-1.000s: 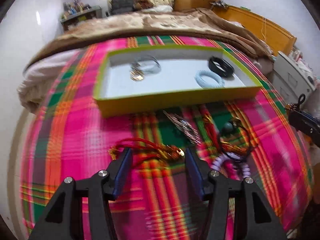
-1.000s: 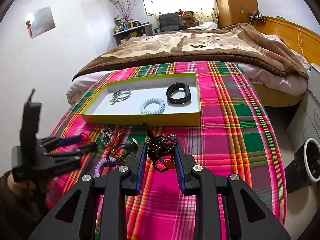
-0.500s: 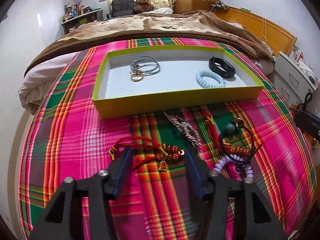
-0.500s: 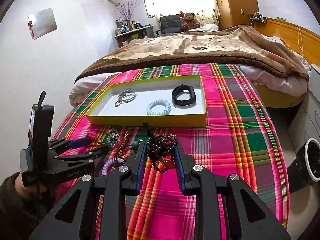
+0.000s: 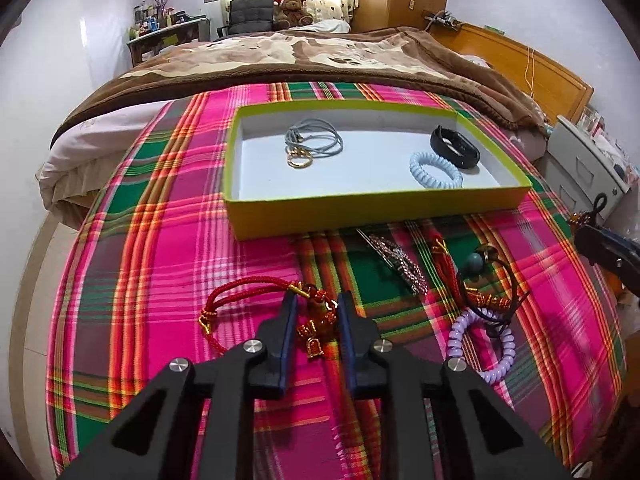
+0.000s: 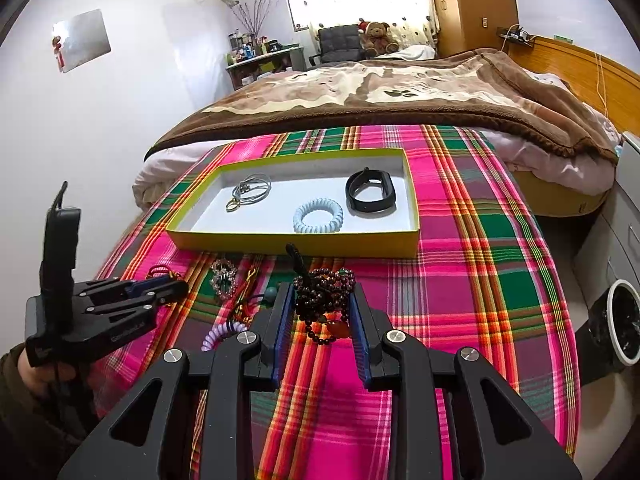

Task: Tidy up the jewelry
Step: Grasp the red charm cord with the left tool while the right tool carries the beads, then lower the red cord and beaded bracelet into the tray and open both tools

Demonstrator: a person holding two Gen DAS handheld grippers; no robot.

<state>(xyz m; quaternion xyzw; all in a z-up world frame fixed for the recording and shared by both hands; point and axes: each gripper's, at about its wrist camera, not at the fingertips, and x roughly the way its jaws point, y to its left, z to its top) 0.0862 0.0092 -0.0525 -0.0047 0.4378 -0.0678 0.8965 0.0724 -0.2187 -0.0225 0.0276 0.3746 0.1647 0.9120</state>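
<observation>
A yellow-green tray (image 5: 372, 210) (image 6: 288, 242) lies on the plaid cloth and holds a grey cord necklace (image 5: 316, 142), a light blue coil band (image 5: 435, 170) and a black wristband (image 5: 455, 146). My left gripper (image 5: 317, 310) is shut on the red cord bracelet with gold charms (image 5: 248, 292), low over the cloth. My right gripper (image 6: 322, 304) is shut on a dark bead bracelet (image 6: 324, 294), held in front of the tray. It shows at the right edge of the left wrist view (image 5: 608, 248).
Loose on the cloth in front of the tray lie a rhinestone clip (image 5: 398, 260), a red-and-gold cord piece (image 5: 476, 284) and a purple coil band (image 5: 482, 344). A brown blanket (image 6: 400, 96) covers the bed behind. A cabinet (image 5: 588, 168) stands at the right.
My left gripper has closed from wide open onto the red cord bracelet's charms. The right gripper has held the bead bracelet steady and edged slightly nearer the tray.
</observation>
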